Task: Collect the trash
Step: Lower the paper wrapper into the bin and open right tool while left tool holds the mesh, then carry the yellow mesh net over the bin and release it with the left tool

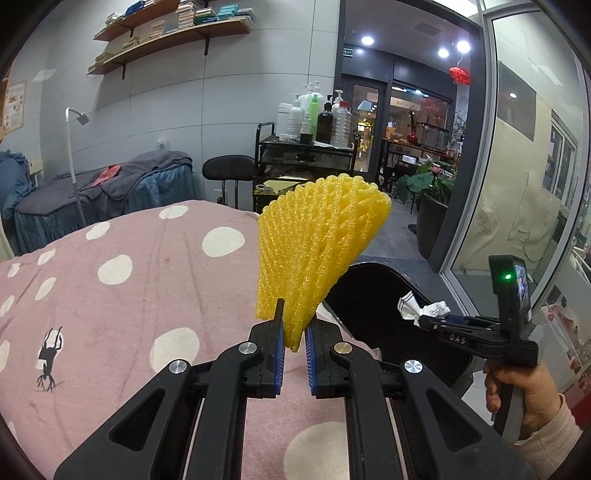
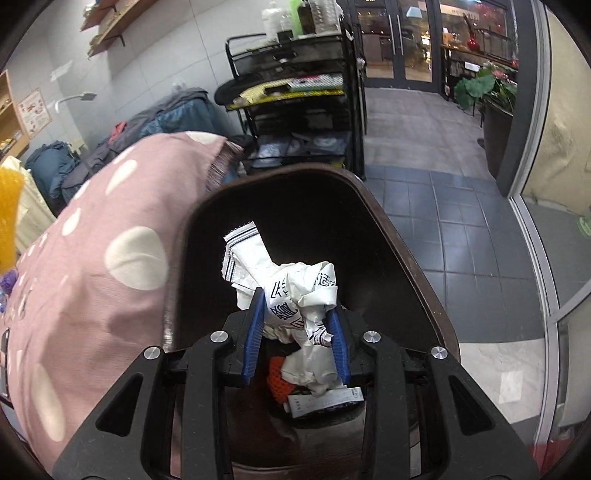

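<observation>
A pink quilt with white polka dots (image 1: pixel 147 280) is spread over the bed nearest both cameras; a small black printed figure (image 1: pixel 50 360) is seen on it in the left wrist view only. Grey tiled floor (image 2: pixel 436 206) lies beyond; further off stand a black wire trolley (image 2: pixel 295 103) topped with bottles (image 1: pixel 314 118), a black stool (image 1: pixel 229 168), a second bed under blue-grey covers (image 1: pixel 110 188), wall shelves of books (image 1: pixel 173 29), a potted plant (image 1: pixel 428 184) and glass doors (image 2: pixel 399 37).

A dark bin (image 2: pixel 314 229) stands just beside the quilt's edge; inside it, low down, are seen an orange net (image 2: pixel 277 376), crumpled white paper and a printed slip (image 2: pixel 325 400).

The left gripper (image 1: pixel 294 334) is clamped on the lower end of a yellow foam fruit net (image 1: pixel 317 240), which is held upright above the quilt, fanning out at the top; the jaws are drawn in against it. The right gripper (image 2: pixel 297 314) is held over the bin mouth, its jaws closed on a crumpled white printed wrapper (image 2: pixel 295 284).

The bin's contents are shown only by the right wrist view; the right gripper's body, its green light (image 1: pixel 508 276) and the holding hand (image 1: pixel 524 395) are shown only by the left wrist view, where the wrapper (image 1: pixel 421 308) is small; the yellow net appears at the right view's left edge (image 2: pixel 9 218).
</observation>
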Tool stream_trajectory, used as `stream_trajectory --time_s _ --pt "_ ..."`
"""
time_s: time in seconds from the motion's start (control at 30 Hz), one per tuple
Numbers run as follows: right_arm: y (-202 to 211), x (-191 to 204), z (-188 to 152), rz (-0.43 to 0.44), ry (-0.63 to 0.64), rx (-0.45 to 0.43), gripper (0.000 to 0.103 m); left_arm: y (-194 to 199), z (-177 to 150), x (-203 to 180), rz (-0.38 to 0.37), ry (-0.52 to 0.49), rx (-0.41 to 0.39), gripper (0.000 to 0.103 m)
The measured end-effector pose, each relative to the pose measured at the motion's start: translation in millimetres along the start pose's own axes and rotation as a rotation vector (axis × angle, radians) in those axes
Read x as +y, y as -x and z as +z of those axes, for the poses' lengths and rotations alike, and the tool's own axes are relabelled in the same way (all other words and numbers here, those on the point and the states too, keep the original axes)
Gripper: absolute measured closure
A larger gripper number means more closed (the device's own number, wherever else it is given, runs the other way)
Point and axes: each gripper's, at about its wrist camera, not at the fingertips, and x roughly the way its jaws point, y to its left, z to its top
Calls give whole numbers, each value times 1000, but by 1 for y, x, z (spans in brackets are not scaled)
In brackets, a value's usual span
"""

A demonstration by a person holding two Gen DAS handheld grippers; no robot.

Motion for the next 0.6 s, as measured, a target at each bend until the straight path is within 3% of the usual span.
stream_trajectory --time_s 0.27,0.33,0.4,0.43,0.6 --pt "-41 -3 -5 -42 -6 63 67 -5 3 -17 -34 -11 8 93" --pt "-50 -3 -4 -52 -19 74 52 -6 2 -21 -41 -14 11 93" --pt "-55 -4 -4 -51 -43 83 44 -7 2 -24 -47 -17 15 93" --pt "-53 -5 -4 -41 -58 74 34 -7 2 -26 -50 -18 16 93" --pt "-33 -1 -2 -52 -45 13 27 -7 5 -32 -67 -31 17 93"
